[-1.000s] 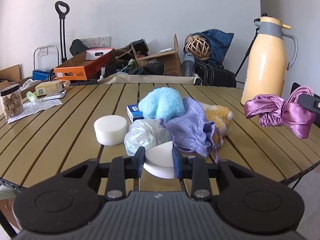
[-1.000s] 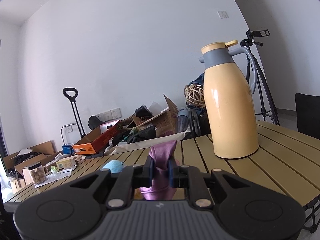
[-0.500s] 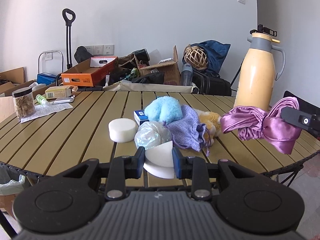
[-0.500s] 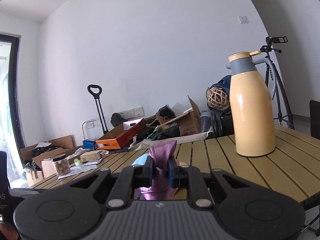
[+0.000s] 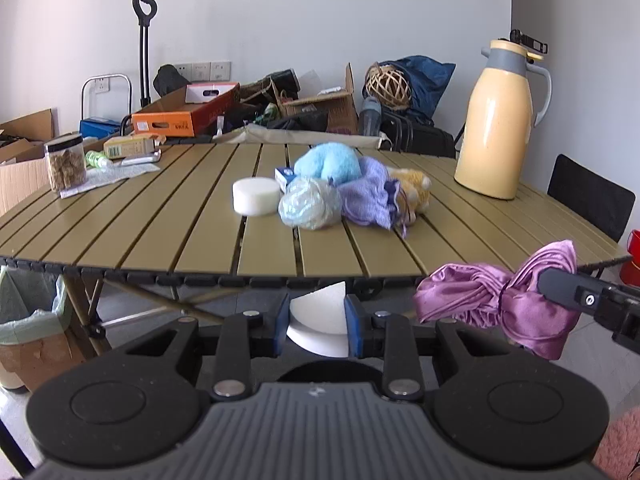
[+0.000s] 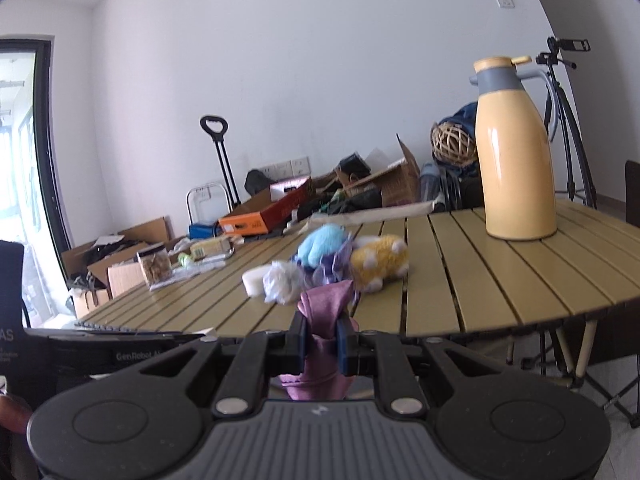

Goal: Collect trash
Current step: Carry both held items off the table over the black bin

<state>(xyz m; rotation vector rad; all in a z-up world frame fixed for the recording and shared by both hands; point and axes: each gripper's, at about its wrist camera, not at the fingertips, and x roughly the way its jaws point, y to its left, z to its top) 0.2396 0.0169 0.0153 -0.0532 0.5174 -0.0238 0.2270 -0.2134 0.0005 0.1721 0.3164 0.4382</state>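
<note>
The left gripper [image 5: 316,322] has its blue-padded fingers [image 5: 281,322] clenched on a white foam wedge [image 5: 320,320], smooth-faced with one curved edge, held off the near edge of the surface [image 5: 160,232] and lower than its top. The right gripper [image 6: 321,340] grips a bunch of glossy purple satin cloth [image 6: 324,320], pinched between its fingers at a knotted waist; in the left wrist view the same cloth [image 5: 500,304] hangs in crumpled folds just beside the left gripper, also clear of the surface.

The surface is made of long olive-tan slats with a black beaded rim. Near its middle lies a tight cluster: a thick white foam disc [image 5: 256,196], a crinkled ball of clear plastic film [image 5: 310,204] touching it, a lilac woven pouch [image 5: 370,200] with a drawstring, a fluffy blue plush [image 5: 328,164] behind, a small blue and white box [image 5: 286,176], and a yellow plush toy [image 5: 412,192]. Well apart to the right stands an upright, glossy cream thermos jug [image 5: 500,124] with a grey collar and handle. At the far left edge stand a clear jar [image 5: 66,162] with a black lid and some papers.

A bin [image 5: 28,332] lined with a pale green bag sits on the floor at the left, below the surface. Cardboard boxes, an orange box [image 5: 180,116] and a wicker ball [image 5: 388,86] crowd the far wall.
</note>
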